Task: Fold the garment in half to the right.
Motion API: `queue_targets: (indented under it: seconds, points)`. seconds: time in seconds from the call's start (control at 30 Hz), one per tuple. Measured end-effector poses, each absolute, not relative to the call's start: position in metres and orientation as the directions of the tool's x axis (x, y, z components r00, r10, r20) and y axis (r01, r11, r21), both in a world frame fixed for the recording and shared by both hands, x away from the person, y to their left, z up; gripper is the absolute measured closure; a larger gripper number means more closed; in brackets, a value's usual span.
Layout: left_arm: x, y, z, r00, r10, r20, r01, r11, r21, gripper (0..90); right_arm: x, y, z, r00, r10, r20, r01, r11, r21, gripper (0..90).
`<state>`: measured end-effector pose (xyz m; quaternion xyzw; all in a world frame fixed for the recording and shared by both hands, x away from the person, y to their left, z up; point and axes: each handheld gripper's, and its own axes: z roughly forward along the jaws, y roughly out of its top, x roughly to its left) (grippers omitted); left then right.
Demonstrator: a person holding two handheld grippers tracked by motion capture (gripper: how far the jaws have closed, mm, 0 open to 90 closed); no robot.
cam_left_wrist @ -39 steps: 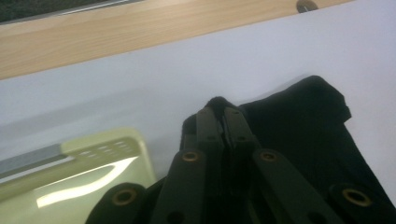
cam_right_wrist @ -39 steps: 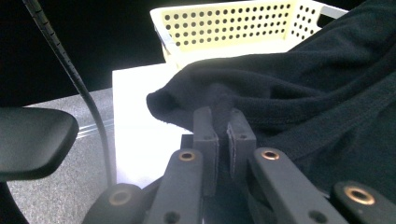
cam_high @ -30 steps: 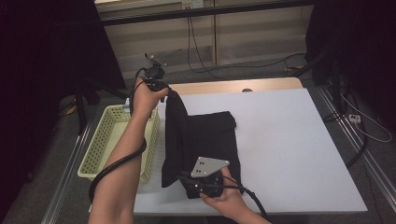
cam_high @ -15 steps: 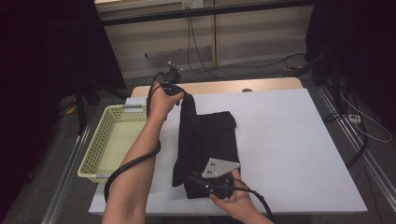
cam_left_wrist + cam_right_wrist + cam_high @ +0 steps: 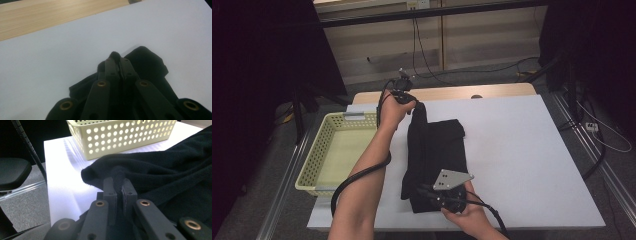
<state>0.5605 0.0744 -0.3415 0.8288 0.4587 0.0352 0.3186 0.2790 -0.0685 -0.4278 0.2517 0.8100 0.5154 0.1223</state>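
Both grippers clamp the black cloth mid-table: left gripper at its 12 o'clock end, right gripper at 6. Thin pinches risk slipping, dropping the fold.

Black cloth pinched between jaws, beside yellow basket.

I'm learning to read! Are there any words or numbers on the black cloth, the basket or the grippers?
None can be read.
Black cloth: plain, no label in sight.
Basket: just rows of holes, no print.
Left gripper and right gripper: black jaws with brass rivets, no marks.
Grey plate on the right gripper: bare, with small holes.
White table: blank.
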Motion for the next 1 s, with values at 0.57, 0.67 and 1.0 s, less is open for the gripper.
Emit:
queue_targets:
  seconds: [0.57,0.67,1.0]
  points:
    - [0.548,0.048,-0.387,0.628,0.729,-0.272,0.697,-0.372,0.612,36.7,0.270,-0.125,-0.427,-0.784,0.612,0.098,0.348,0.304,0.887,44.0]
    - [0.540,0.059,-0.387,0.640,0.723,-0.261,0.681,-0.377,0.627,34.7,0.275,-0.119,-0.420,-0.789,0.608,0.084,0.335,0.312,0.889,40.1]
    - [0.516,0.087,-0.388,0.681,0.704,-0.202,0.617,-0.403,0.676,25.5,0.305,-0.095,-0.407,-0.811,0.581,0.063,0.347,0.392,0.852,38.0]
